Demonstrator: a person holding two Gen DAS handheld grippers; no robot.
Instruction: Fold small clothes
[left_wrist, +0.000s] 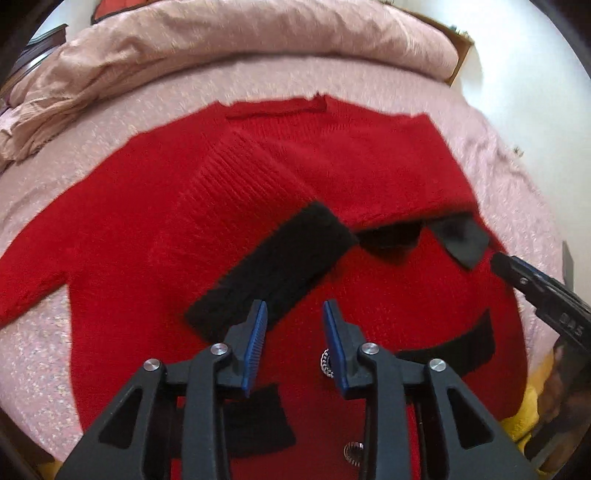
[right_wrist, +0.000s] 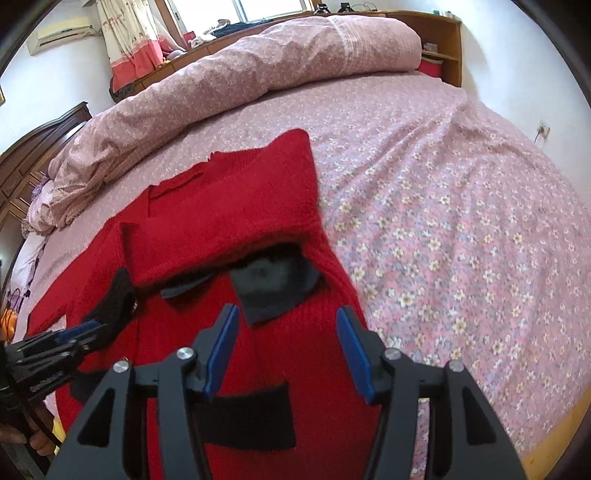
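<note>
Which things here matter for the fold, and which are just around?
For the job:
red sweater, one sleeve laid across its body
black cuff on that sleeve
left gripper, open
right gripper, open

Just around:
floral bedsheet
rolled quilt
headboard shelf
curtain

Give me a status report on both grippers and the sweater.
Left gripper open, empty, over the black cuff. Right gripper open, empty. Red sweater flat on the bed, one sleeve folded across the chest. Nothing in the way.
</note>
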